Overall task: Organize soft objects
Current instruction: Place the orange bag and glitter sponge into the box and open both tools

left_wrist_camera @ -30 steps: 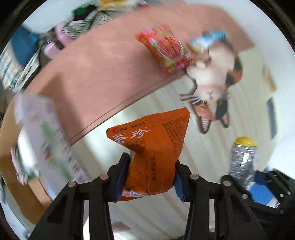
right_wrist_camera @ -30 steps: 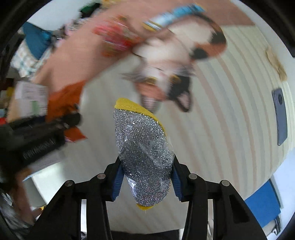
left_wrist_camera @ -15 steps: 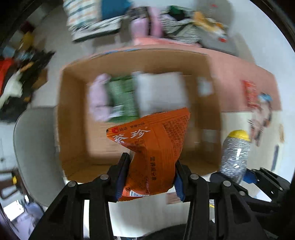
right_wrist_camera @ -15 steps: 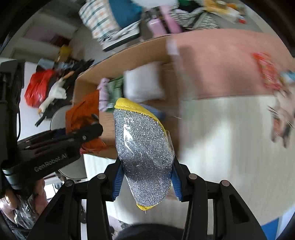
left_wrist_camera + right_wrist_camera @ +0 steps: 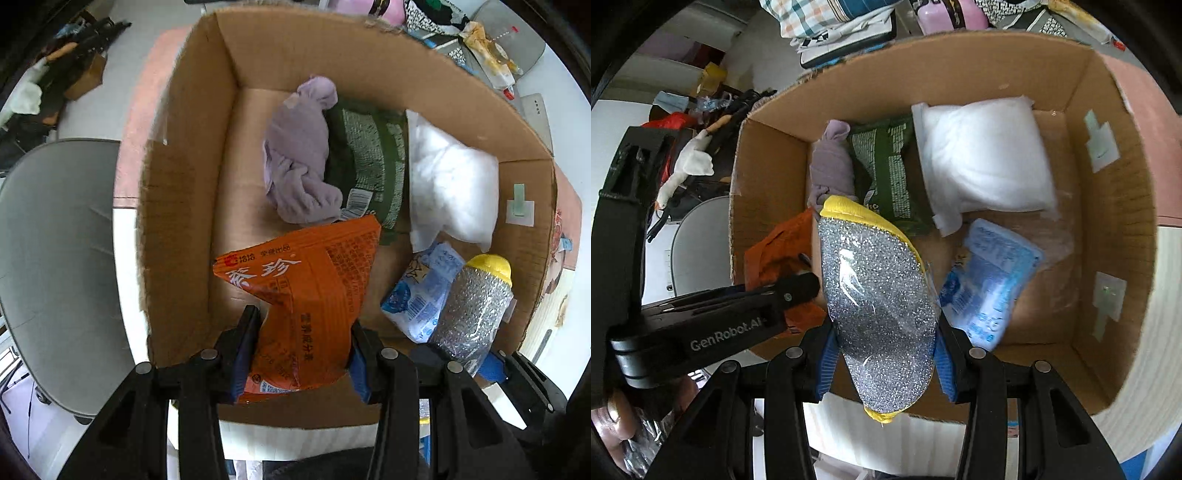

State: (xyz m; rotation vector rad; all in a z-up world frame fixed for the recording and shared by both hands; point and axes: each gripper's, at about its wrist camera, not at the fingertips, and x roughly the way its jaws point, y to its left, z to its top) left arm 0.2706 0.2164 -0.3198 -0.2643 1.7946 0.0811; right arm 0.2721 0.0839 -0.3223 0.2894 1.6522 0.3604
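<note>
My left gripper (image 5: pixel 301 354) is shut on an orange snack packet (image 5: pixel 306 291), held over the near left part of an open cardboard box (image 5: pixel 177 177). My right gripper (image 5: pixel 882 358) is shut on a silver glitter sponge with yellow edging (image 5: pixel 879 302), hanging above the same box (image 5: pixel 1115 221) beside the left gripper (image 5: pixel 798 291). The sponge (image 5: pixel 472 314) also shows at the right of the left wrist view. Inside the box lie a lilac cloth (image 5: pixel 299 162), a green packet (image 5: pixel 369 162), a white pillow pack (image 5: pixel 450 184) and a blue packet (image 5: pixel 421 291).
A grey chair seat (image 5: pixel 55 258) stands left of the box. Clothes, bags and a pink bottle (image 5: pixel 945 14) are heaped beyond the box's far wall. A pink mat (image 5: pixel 1145 110) and the striped table top (image 5: pixel 1145 350) lie to the right.
Both grippers swung left from the striped table with the cat toy to above the cardboard box, each still holding its item. The box contents now show sharply.
</note>
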